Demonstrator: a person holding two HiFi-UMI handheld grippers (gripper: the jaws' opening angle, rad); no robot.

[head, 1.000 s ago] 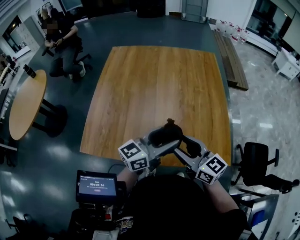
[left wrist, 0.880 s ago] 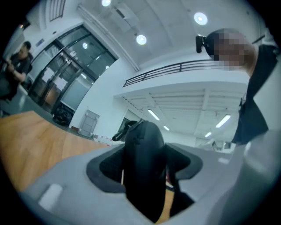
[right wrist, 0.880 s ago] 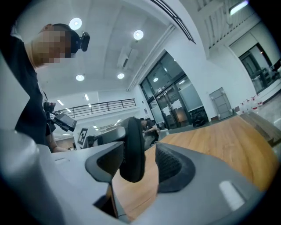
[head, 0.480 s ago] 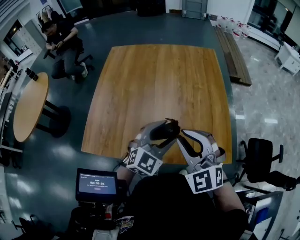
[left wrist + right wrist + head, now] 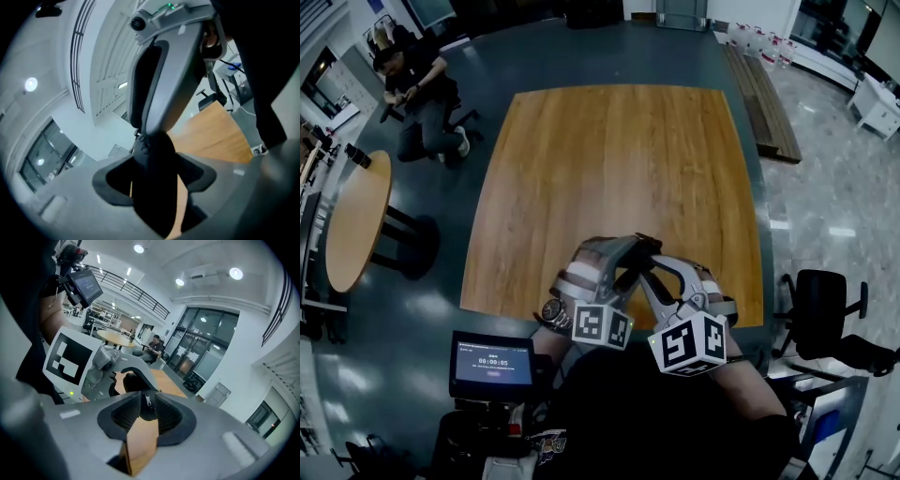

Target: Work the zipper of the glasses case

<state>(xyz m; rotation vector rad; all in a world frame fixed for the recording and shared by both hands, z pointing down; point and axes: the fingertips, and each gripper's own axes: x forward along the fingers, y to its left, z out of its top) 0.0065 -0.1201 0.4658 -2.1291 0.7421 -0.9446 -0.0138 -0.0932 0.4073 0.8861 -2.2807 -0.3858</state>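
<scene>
Even indoor light from ceiling lamps (image 5: 236, 273), soft glare on the floor (image 5: 422, 305); fisheye edges, dark corners

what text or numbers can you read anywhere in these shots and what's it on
"00:00:05": on the small screen mounted low at the person's left, seen in the head view; faint, so this is a best reading.
Smaller lines above and below it on that screen: too small to read.
Same screen in the right gripper view: blurred, unreadable.
Marker cubes: black-and-white square patterns only, no letters.
Nothing else readable.
</scene>
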